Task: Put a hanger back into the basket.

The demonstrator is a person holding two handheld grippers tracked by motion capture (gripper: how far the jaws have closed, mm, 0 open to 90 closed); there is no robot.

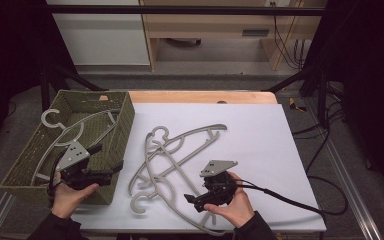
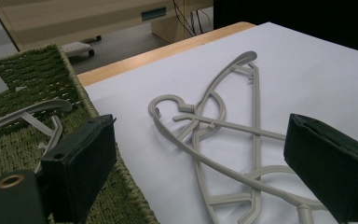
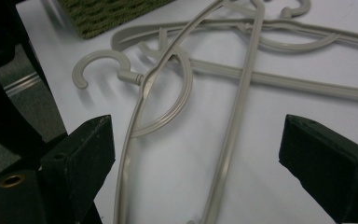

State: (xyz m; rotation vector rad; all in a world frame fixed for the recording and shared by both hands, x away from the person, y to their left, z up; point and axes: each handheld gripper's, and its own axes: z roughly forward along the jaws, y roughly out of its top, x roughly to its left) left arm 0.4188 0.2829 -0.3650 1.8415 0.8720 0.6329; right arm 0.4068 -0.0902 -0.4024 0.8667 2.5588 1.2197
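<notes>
Three grey plastic hangers (image 1: 175, 150) lie tangled on the white table top (image 1: 250, 130). Another grey hanger (image 1: 75, 132) rests in the green woven basket (image 1: 125, 120) at the left. My left gripper (image 1: 109, 157) hovers at the basket's near right corner, open, with nothing between its jaws; its own view looks over the hangers (image 2: 200, 121) and the basket (image 2: 32, 70). My right gripper (image 1: 192, 202) is low over the nearest hanger at the table's front and stands open. In the right gripper view that hanger's two thin arms (image 3: 233, 121) run between the wide jaws, untouched, its hook (image 3: 98, 63) ahead.
A black cable (image 1: 290, 200) trails from the right gripper off the table's right edge. A wooden strip (image 1: 200, 96) borders the far side. Beyond it stand a pale cabinet (image 1: 100, 35) and a wooden desk (image 1: 215, 25). Black frame bars slant down at both sides.
</notes>
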